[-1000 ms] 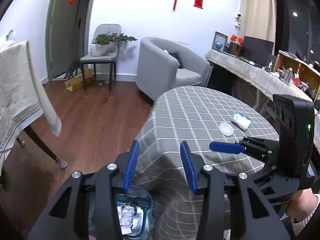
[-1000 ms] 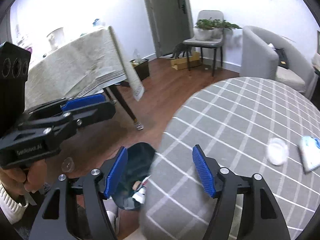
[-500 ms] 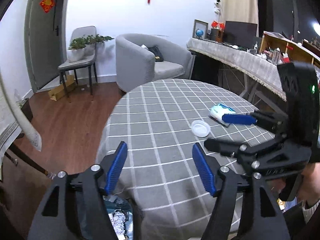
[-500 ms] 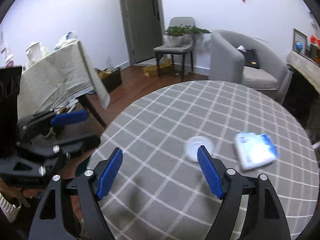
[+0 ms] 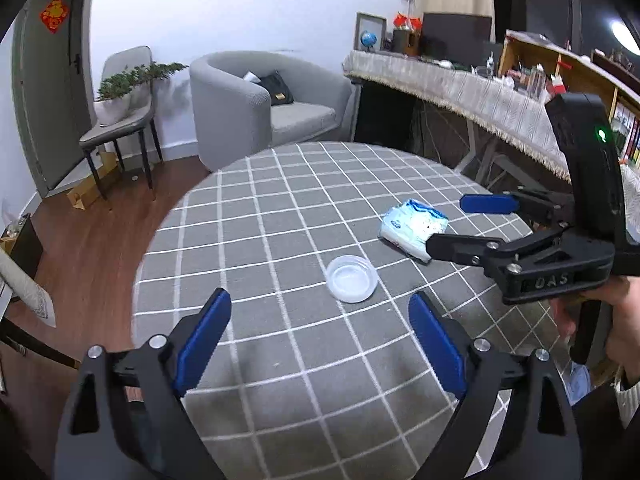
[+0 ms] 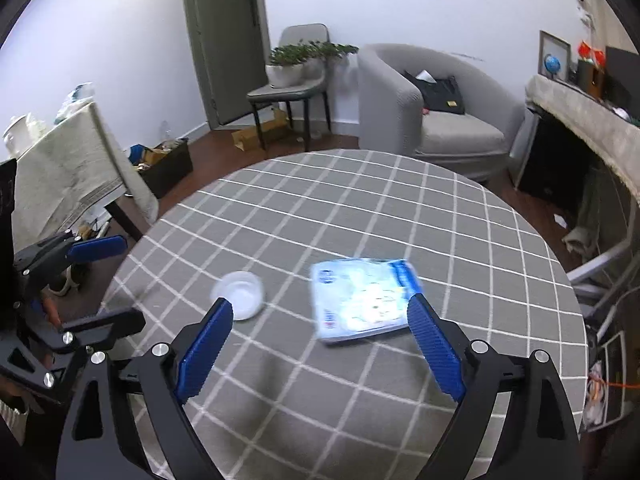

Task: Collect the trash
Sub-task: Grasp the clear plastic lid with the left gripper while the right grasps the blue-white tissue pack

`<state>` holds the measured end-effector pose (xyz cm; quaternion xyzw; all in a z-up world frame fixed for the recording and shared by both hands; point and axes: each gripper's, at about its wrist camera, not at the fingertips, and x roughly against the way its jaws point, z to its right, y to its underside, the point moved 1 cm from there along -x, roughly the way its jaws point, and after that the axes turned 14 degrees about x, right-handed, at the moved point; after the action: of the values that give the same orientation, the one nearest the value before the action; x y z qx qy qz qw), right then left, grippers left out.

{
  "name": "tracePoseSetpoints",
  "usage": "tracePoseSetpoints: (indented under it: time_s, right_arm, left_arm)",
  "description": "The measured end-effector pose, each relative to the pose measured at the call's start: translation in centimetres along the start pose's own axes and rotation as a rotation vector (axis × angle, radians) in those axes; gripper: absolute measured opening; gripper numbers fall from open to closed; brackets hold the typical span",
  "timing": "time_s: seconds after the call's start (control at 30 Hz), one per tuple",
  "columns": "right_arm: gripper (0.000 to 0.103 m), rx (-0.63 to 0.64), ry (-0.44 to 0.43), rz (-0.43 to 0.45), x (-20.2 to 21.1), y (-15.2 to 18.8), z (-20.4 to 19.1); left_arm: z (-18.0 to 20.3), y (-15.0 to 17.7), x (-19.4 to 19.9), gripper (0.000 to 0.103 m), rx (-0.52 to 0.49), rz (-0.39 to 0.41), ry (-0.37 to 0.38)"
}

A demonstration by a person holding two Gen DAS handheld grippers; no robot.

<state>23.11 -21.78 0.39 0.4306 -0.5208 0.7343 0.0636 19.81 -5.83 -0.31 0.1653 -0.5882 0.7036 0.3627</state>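
Note:
A clear plastic lid and a white-and-blue soft packet lie on the round table with the grey checked cloth. My left gripper hovers over the cloth with the lid just ahead of its fingertips. Its jaws are opening, with nothing between the pads. My right gripper hangs over the packet, which shows between its spread fingers without touching them. Its jaws are opening too.
Behind the table stands a grey armchair and a chair bearing a potted plant. A long cloth-covered sideboard runs along the right. Another draped table and a black floor box stand on the left.
Both grippers have swung from the table's edge above a floor bin to over the tabletop. Their jaws have spread wider. The bin has left the view; lid and packet are now close.

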Motion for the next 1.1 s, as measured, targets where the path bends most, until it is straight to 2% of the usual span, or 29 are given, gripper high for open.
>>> tracePoseSetpoints:
  time_s: [0.2, 0.43, 0.67, 0.7, 0.83, 0.9, 1.1]
  right_arm:
    - [0.090, -0.011, -0.012, -0.058, -1.6, -0.3, 1.8]
    - [0.091, -0.028, -0.041, -0.113, -3.2, 0.0, 2.8]
    - [0.091, -0.057, -0.039, -0.110, -3.5, 0.7, 3.8]
    - [0.091, -0.062, -0.040, -0.110, -3.5, 0.7, 3.9]
    - [0.091, -0.068, -0.042, -0.114, -3.8, 0.5, 4.3]
    - [0.091, -0.070, -0.041, -0.109, -3.7, 0.3, 4.3]
    - [0.091, -0.048, -0.042, -0.115, -3.9, -0.2, 3.9]
  left_arm:
    - [1.9, -0.1, -3.3, 0.092, -0.073, -0.095, -0.002]
    - [2.2, -0.5, -5.5, 0.088, -0.043, -0.137, -0.006]
    - [2.0, -0.5, -7.1, 0.073, -0.031, -0.163, -0.025]
    - [2.0, -0.7, -7.1, 0.065, -0.024, -0.162, -0.016]
    - [1.6, -1.1, -7.0, 0.058, -0.003, -0.161, -0.017]
    - [1.5, -1.1, -6.8, 0.044, -0.006, -0.155, -0.021]
    - [1.0, -1.3, -6.1, 0.042, 0.013, -0.119, -0.035]
